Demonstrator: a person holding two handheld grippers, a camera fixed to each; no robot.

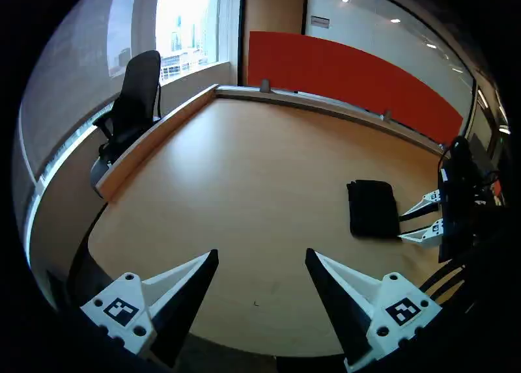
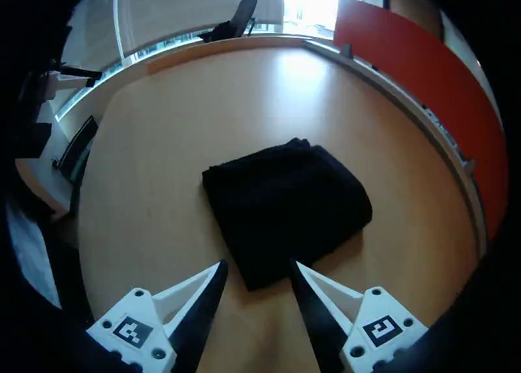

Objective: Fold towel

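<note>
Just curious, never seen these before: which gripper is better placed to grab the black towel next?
Likely the right gripper. Its open fingers sit right at the near edge of the black towel, while the left gripper, also open, is over the table well away from the towel.

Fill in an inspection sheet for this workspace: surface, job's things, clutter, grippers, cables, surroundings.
Surface: wooden table with a raised rim along its far edges.
Job's things: black towel, already folded, lying flat on the table.
Clutter: nothing seen.
Grippers: left gripper open over bare table; right gripper open, tips at the towel's near corner, not clamped on it.
Cables: dark strands by the right gripper, possibly cables; cannot tell.
Surroundings: chair, red partition, bright window.
</note>
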